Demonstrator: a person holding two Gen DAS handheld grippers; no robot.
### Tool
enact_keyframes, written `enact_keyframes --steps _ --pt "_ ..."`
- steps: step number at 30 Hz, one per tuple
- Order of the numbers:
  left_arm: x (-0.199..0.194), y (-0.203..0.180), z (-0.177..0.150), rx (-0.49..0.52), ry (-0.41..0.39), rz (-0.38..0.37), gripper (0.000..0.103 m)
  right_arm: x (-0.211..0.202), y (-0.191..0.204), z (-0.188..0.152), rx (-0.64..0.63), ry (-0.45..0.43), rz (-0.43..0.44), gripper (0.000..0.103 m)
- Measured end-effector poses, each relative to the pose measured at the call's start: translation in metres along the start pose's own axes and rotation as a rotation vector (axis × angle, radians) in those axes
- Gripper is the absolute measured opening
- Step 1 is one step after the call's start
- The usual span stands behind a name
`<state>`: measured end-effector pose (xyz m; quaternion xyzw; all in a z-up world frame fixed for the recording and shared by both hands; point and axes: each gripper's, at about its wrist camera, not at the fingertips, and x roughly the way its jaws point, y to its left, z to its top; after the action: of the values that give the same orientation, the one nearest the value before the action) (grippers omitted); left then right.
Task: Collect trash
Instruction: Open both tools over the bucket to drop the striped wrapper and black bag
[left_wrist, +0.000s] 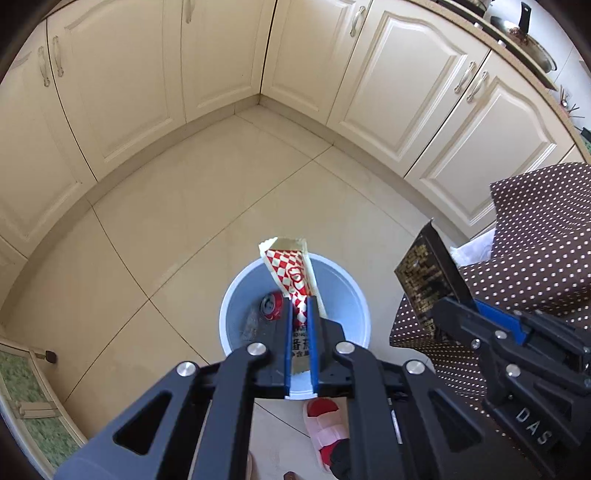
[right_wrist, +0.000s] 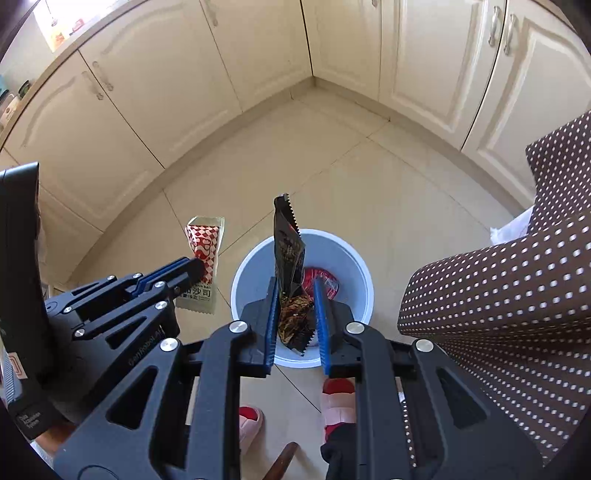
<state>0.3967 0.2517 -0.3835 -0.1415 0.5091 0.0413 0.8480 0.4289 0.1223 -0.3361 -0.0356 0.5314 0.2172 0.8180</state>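
Observation:
My left gripper (left_wrist: 300, 301) is shut on a red-and-white checked sauce packet (left_wrist: 291, 269) and holds it above a white trash bin (left_wrist: 354, 295) on the floor. A red can (left_wrist: 271, 305) lies inside the bin. My right gripper (right_wrist: 295, 284) is shut on a black-and-gold snack wrapper (right_wrist: 290, 258), also over the bin (right_wrist: 347, 258). The wrapper shows in the left wrist view (left_wrist: 430, 273) at the right, and the sauce packet in the right wrist view (right_wrist: 203, 243) at the left.
Cream kitchen cabinets (left_wrist: 221, 55) meet in a corner behind the bin. A brown dotted cloth (right_wrist: 498, 295) covers furniture to the right. The person's feet in pink-and-red slippers (right_wrist: 338, 406) stand close to the bin. A green mat (left_wrist: 33, 406) lies at the lower left.

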Motion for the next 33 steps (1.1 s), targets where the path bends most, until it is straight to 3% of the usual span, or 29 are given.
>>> enact_keyframes --steps 12,13,15,20,33 --pt "0.013 -0.006 0.001 0.033 -0.011 0.021 0.010 0.014 -0.004 -0.004 0.036 0.005 -0.008 0.018" --pt "0.013 -0.006 0.001 0.033 -0.014 0.017 0.013 0.014 -0.004 -0.004 0.037 0.005 -0.008 0.018" --pt "0.010 -0.005 0.000 0.031 -0.026 0.020 0.033 0.013 -0.004 -0.004 0.039 0.004 -0.011 0.018" --pt "0.005 -0.003 0.002 0.029 -0.036 0.027 0.041 0.011 -0.005 -0.005 0.042 0.005 -0.013 0.018" --pt "-0.001 0.016 0.007 -0.010 -0.040 0.020 0.042 0.018 -0.001 -0.003 0.042 0.010 -0.006 0.018"
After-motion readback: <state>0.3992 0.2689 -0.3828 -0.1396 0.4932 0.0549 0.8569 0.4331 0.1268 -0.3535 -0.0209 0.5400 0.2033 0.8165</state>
